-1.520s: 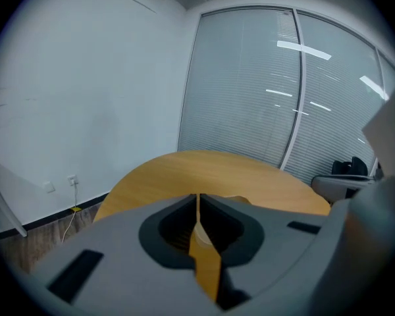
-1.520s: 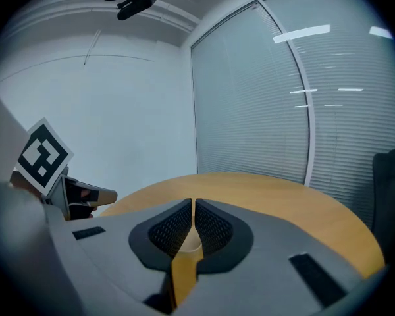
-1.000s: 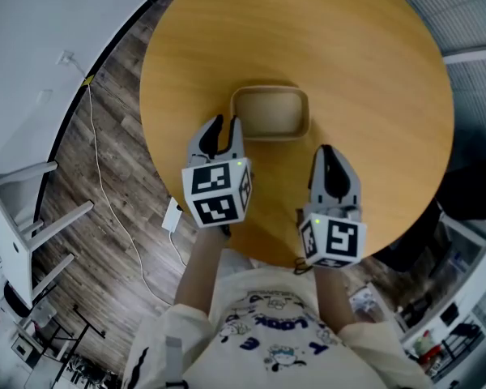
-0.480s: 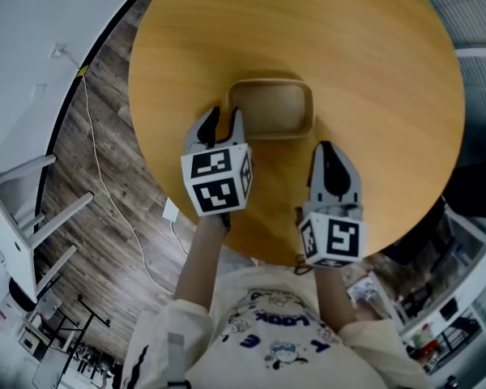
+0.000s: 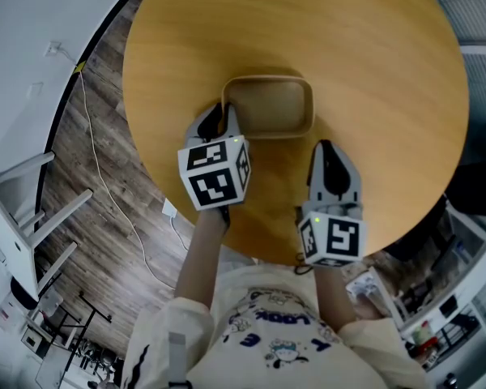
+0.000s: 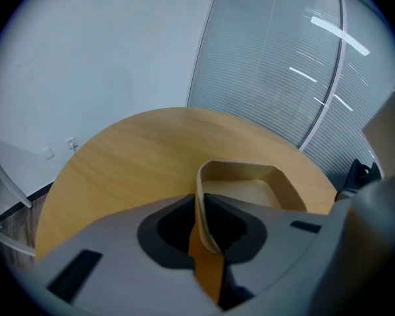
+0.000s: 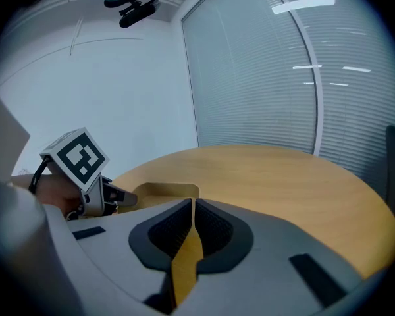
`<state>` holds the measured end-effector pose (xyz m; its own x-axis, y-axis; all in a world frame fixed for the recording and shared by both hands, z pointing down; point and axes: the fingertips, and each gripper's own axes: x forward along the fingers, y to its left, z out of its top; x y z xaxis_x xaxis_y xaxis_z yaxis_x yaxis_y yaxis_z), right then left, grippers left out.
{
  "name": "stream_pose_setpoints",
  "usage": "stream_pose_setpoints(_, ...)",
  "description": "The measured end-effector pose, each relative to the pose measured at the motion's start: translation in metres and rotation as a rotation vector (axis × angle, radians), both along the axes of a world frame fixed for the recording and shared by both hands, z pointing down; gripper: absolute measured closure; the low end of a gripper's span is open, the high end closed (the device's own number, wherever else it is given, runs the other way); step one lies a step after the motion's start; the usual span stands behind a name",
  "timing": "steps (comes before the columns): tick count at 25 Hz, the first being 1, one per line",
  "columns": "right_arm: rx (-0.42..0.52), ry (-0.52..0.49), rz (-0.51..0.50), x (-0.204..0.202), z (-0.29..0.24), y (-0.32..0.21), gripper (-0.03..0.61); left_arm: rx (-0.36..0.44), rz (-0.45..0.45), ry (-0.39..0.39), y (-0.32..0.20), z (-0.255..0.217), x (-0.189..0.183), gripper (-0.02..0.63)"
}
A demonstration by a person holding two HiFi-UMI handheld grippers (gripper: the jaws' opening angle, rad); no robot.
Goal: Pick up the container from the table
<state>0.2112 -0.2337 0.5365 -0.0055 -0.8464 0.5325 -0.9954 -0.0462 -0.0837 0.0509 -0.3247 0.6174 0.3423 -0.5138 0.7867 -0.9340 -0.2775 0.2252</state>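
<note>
Found the container sitting upright and empty on the round table, a little toward the person's side of the middle. Caught the left gripper angled down at its near-left corner, straddling the thin rim with one jaw inside the wall and one outside. Read those jaws as closing, with the wall between them and the tips looking pressed against it on both sides. Judged the spot sensible for a tray too broad to span, pinched at the upright wall as the only purchase on offer. Noted the right gripper held low near the near-right corner, clear of the container. Saw its jaws brought together on nothing, only bare tabletop showing through the slit. Took that as a standby posture, kept out of the way yet close enough to steady things if needed. Reckoned the grasp nearly set and the lift not yet begun. Expected some sag at the far side from a one-corner hold.
</note>
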Motion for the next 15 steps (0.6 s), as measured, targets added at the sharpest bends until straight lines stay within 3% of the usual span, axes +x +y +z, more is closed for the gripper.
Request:
stream_pose_setpoints(7,-0.002,0.001,0.005,0.002,0.002,0.001,0.561,0.013,-0.015,0.013,-0.002,-0.002,-0.002,0.594)
stream_pose_setpoints(15,0.021,0.008,0.027,0.004,-0.007,0.004,0.560,0.084,-0.021,0.071,-0.005,-0.033,-0.004,0.597)
